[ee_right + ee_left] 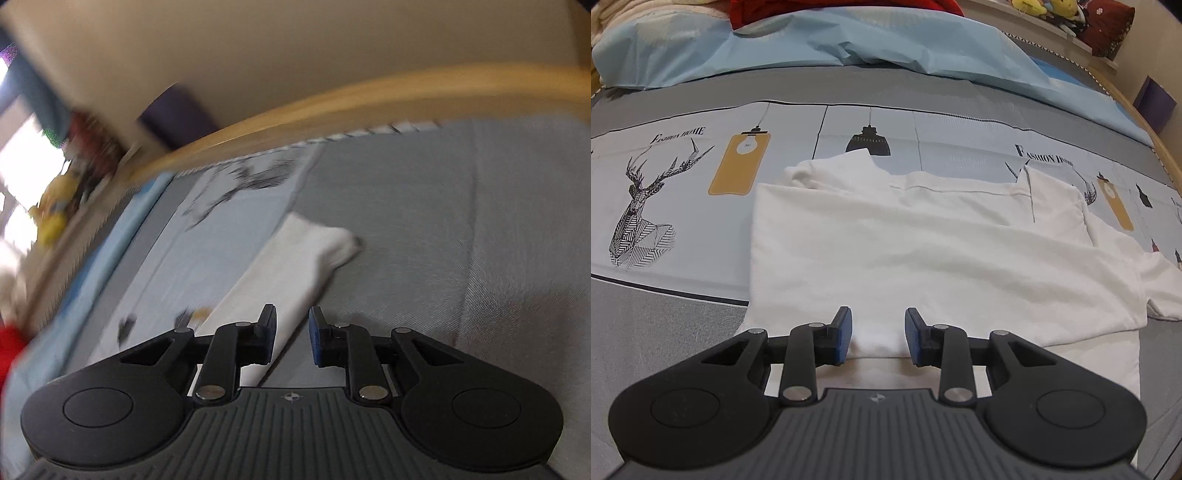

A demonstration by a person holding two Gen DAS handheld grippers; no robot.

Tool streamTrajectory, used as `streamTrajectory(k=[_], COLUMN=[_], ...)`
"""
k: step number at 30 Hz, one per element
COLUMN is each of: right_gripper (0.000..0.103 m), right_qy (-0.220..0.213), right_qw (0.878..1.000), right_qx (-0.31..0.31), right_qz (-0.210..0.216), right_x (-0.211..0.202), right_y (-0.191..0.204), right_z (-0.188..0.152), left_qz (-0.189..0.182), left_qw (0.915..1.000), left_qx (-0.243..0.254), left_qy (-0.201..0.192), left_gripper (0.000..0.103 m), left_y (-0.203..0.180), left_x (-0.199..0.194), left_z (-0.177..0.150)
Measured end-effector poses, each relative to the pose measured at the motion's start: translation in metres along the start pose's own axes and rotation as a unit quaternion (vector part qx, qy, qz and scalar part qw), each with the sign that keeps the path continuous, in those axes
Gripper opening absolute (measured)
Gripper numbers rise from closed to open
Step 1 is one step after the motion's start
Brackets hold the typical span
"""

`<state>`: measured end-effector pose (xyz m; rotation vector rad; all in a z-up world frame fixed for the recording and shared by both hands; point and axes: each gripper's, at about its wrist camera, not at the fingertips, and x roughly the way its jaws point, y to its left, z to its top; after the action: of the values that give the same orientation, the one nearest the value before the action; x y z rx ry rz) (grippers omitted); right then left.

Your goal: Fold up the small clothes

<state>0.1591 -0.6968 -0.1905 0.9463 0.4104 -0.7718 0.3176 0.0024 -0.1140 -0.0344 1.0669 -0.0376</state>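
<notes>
A white T-shirt [923, 251] lies on the bed, its left side folded in with a straight edge and a sleeve sticking out at the right. My left gripper [878, 334] is open just above the shirt's near edge, with white cloth between its blue pads, not pinched. In the blurred right wrist view, my right gripper [292, 334] is open and empty above a white sleeve or strip of the shirt [295, 258] that runs away from it.
The bed cover [683, 206] is grey with a printed band of deer and lamps. A light blue sheet [849, 44] and a red item [831, 9] lie at the far side. A wooden bed rail [332, 103] and wall are at the right, with toys on a shelf [1071, 14].
</notes>
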Motion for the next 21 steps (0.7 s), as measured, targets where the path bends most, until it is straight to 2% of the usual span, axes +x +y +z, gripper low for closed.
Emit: streamTrajectory(k=[6,8,10,11,12,15,17,19,21], right_gripper=[0.023,0.022,0.016,0.005,0.005,0.004,0.004,0.004,0.004], right_qy=[-0.005,-0.013,-0.02,-0.023,-0.032,-0.065,-0.081,-0.093,-0.091], right_qw=[0.997,0.997,0.998,0.998,0.998,0.998,0.995,0.986,0.975], right_qx=[0.072,0.07,0.057,0.053,0.048,0.0,-0.065,-0.139,-0.2], right_qz=[0.014,0.016,0.014,0.016,0.016,0.008,0.002,0.003,0.027], right_x=[0.037,0.043,0.046,0.045,0.043,0.027,0.011,-0.011,-0.036], right_y=[-0.019,-0.016,-0.008,-0.006,-0.002,0.026,0.061,0.103,0.145], right_z=[0.004,0.002,0.0,0.001,0.001,0.001,-0.004,-0.019,-0.043], left_qz=[0.005,0.007,0.009,0.009,0.008,0.005,0.005,0.004,0.004], left_qw=[0.9999,0.9999,0.9999,0.9999,0.9999,1.0,0.9999,0.9998,0.9996], left_qx=[0.009,0.009,0.007,0.006,0.006,0.0,-0.007,-0.016,-0.026], left_qy=[0.001,0.003,0.003,0.003,0.002,-0.002,-0.006,-0.009,-0.012], left_gripper=[0.035,0.035,0.035,0.035,0.035,0.035,0.035,0.035,0.035], left_y=[0.001,0.003,0.004,0.005,0.006,0.01,0.014,0.021,0.027], left_x=[0.003,0.005,0.005,0.005,0.005,0.002,-0.001,-0.004,-0.008], left_z=[0.0,0.001,0.001,0.002,0.002,0.004,0.005,0.006,0.008])
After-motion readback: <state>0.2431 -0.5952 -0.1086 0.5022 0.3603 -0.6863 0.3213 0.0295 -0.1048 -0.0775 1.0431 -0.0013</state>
